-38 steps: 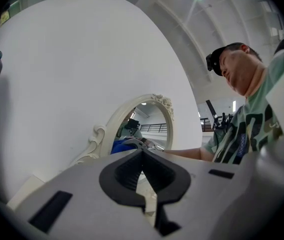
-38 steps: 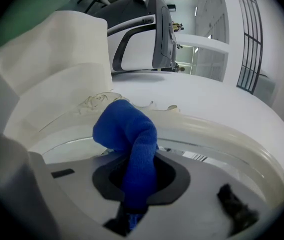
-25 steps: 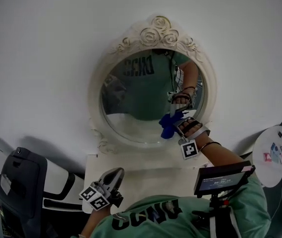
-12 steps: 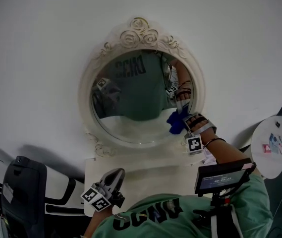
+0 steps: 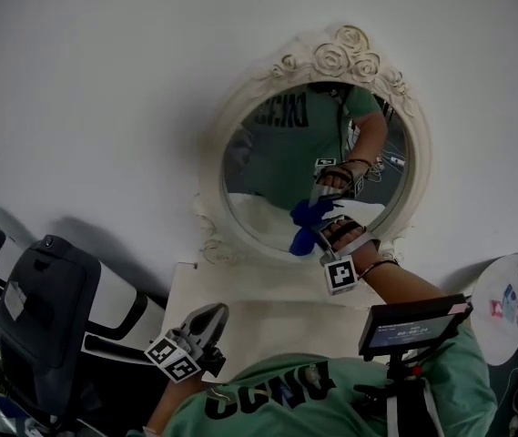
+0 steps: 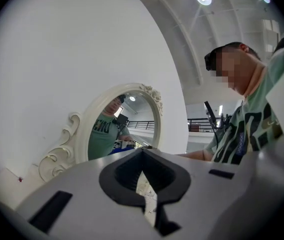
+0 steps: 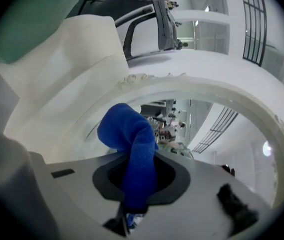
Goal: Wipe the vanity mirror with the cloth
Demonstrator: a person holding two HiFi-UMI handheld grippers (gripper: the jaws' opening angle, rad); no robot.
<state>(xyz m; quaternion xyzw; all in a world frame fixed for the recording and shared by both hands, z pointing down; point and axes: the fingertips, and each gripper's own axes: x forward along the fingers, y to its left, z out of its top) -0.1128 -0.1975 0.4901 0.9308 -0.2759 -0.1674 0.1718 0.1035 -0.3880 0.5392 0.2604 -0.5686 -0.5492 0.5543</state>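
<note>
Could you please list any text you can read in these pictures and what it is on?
Green shirt: large dark block letters, upside down and warped; I cannot read them reliably.
Small screen: pale lines of text, too small to read.
Round white disc: coloured marks, too blurred.

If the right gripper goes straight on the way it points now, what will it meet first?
Probably the mirror glass, low in the oval; the blue cloth clamped in the right gripper would press on it first.
</note>
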